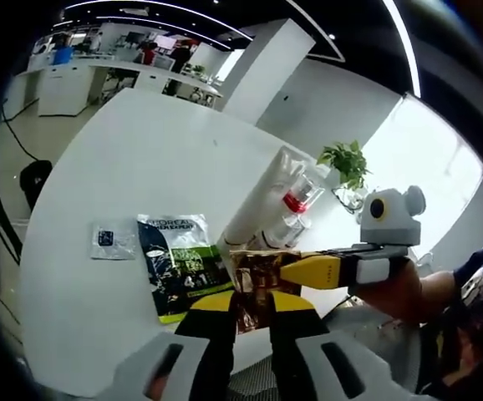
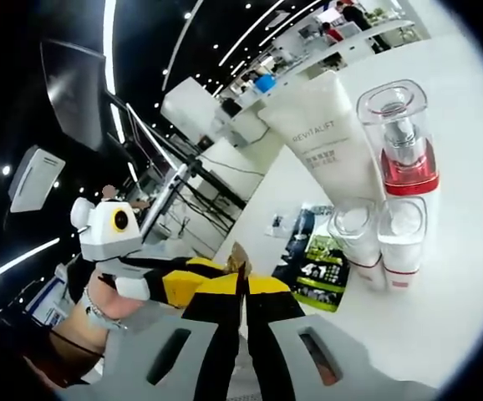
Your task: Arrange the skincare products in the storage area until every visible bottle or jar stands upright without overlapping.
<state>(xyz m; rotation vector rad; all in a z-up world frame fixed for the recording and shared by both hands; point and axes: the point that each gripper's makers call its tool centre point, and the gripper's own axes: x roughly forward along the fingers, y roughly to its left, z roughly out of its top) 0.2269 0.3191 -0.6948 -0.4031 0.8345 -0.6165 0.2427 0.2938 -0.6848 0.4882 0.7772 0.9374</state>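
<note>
Gold foil caught the light nearest the lens: a crinkled gold sachet (image 1: 254,288) sat pinched between the left gripper (image 1: 250,305) jaws in the left gripper view, while the right gripper (image 1: 312,269) reached in from the right and gripped the same packet's far edge. In the right gripper view its own jaws (image 2: 243,292) were pressed almost together on the thin gold edge (image 2: 239,257), with the left gripper (image 2: 170,280) coming in from the left. How much of the sachet lay behind the jaws could not be told.

Beyond, on the white table (image 1: 141,159), a green-and-black sachet (image 1: 175,266) lay flat near the near edge, with a small clear packet (image 1: 112,241) just beside it. Farther on, a white tube (image 2: 333,138) marked REVITALIFT stood with a red-collared pump bottle (image 2: 404,146) and two small clear-capped bottles (image 2: 379,238) close together, touching or nearly so. Wide bare tabletop stretched past them. A potted plant (image 1: 346,163) stood near the far edge.
</note>
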